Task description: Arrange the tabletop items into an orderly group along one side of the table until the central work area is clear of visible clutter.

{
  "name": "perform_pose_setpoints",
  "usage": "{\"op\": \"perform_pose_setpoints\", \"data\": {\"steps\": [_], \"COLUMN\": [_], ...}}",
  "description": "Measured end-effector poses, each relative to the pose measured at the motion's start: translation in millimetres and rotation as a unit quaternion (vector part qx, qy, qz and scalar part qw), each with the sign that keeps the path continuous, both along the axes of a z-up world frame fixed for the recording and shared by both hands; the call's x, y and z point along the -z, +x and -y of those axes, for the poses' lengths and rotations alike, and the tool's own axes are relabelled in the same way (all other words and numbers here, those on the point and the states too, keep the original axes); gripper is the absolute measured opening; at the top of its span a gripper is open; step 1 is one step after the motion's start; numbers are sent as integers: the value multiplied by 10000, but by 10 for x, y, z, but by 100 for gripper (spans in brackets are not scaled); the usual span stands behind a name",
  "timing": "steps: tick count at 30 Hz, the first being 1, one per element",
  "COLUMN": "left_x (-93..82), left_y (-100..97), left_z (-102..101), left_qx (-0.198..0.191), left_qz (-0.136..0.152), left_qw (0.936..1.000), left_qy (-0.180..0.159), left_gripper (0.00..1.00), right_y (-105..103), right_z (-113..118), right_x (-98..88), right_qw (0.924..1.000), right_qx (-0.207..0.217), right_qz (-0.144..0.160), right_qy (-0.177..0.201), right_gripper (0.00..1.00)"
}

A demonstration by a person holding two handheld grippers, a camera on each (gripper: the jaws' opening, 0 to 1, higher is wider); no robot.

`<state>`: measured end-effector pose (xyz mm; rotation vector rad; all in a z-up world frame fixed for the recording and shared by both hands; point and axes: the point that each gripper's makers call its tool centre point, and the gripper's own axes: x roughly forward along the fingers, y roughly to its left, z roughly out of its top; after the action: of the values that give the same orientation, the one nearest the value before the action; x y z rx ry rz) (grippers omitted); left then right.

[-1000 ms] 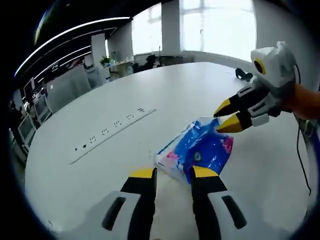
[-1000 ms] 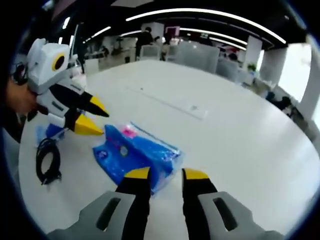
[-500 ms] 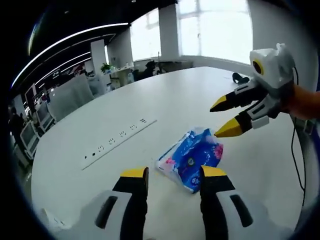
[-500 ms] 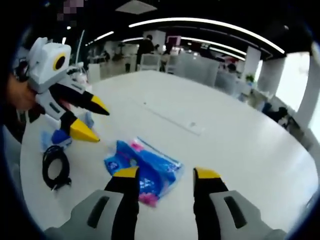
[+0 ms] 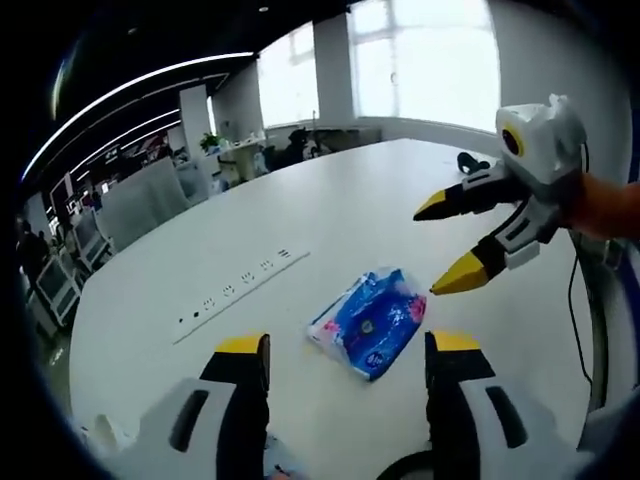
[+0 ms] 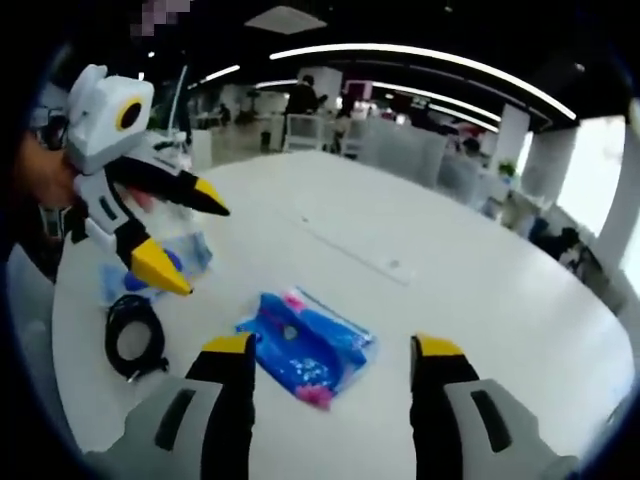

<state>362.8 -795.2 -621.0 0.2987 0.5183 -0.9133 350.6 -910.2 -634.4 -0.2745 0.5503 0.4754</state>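
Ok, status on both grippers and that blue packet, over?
Left gripper open, right gripper open, both empty. Blue packet flat on table, ungrasped. Coiled black cable beside it.

The left gripper point(image 5: 345, 346) rises from the bottom of the left gripper view, fingers spread wide. The right gripper point(image 6: 333, 346) does likewise in the right gripper view, also parted. Each appears at the other view's upper side, gripping nothing.

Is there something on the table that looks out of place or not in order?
Yes. The blue packet lies alone and askew in the middle of the white table, apart from the coiled black cable and the other blue packet near the edge. Nothing looks spilled or damaged. Both the left gripper and the right gripper are open and empty.
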Motion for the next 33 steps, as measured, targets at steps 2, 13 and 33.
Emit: {"op": "perform_pose_setpoints", "data": {"steps": [2, 13, 33], "left_x": [-68, -317, -536], "left_y": [-15, -189, -513], "left_z": [-22, -124, -295], "left_qx": [-10, -26, 43], "left_qz": [31, 156, 486], "left_qw": [10000, 9995, 9977], "left_qy": [4, -270, -471], "left_gripper": [68, 86, 99], "right_y": [-39, -177, -462], "right_z": [-24, -59, -366], "right_x": [-53, -435, -734], "right_qw": [10000, 9977, 9925], "right_qx": [-57, 47, -244], "right_qz": [43, 615, 1162], "right_qy": [9, 287, 279], "right_gripper": [64, 82, 99]}}
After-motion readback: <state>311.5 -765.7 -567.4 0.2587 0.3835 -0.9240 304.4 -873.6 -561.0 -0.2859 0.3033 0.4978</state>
